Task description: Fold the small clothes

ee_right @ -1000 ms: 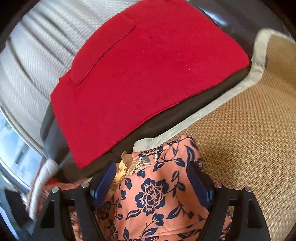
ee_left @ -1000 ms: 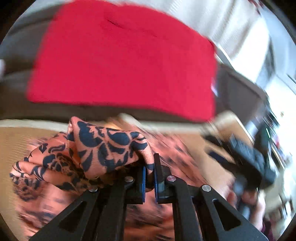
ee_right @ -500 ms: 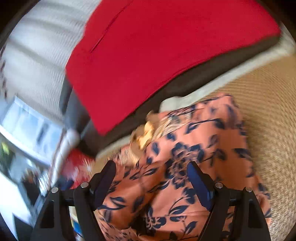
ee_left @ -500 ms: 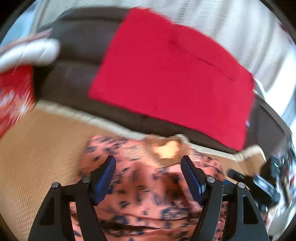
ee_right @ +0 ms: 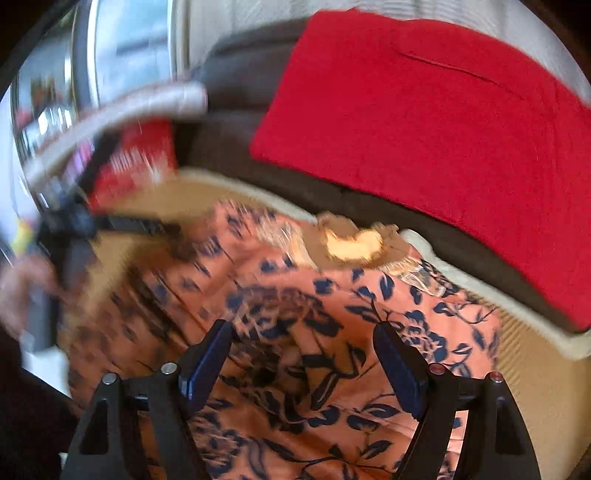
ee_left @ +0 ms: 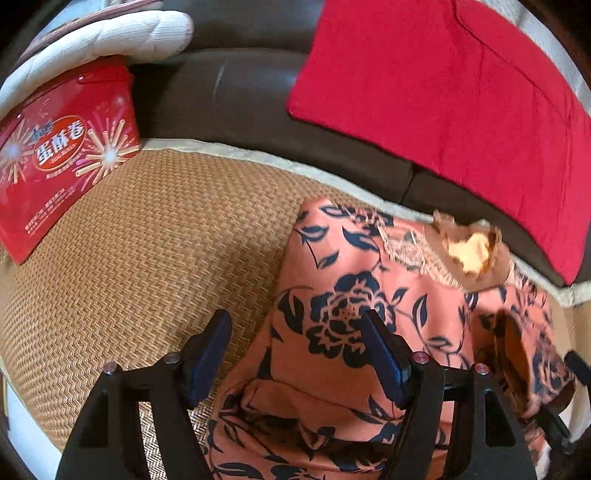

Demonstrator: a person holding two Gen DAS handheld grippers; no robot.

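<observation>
A small salmon-pink garment with dark blue flowers (ee_left: 354, 306) lies on a woven straw mat (ee_left: 147, 236), its lace collar (ee_left: 465, 247) toward the sofa. My left gripper (ee_left: 299, 354) is open and empty over the garment's left edge. My right gripper (ee_right: 303, 358) is open and empty above the garment's middle (ee_right: 332, 314). The left gripper shows blurred at the left of the right wrist view (ee_right: 74, 229).
A red cushion (ee_left: 454, 96) lies on a dark brown sofa (ee_left: 236, 85) behind the mat. A red snack box (ee_left: 59, 155) stands at the mat's far left under a white quilted pad (ee_left: 110, 33).
My left gripper let go of the bunched garment and opened, then swung left. The garment now lies flatter on the mat. The right gripper stayed open and turned left.
</observation>
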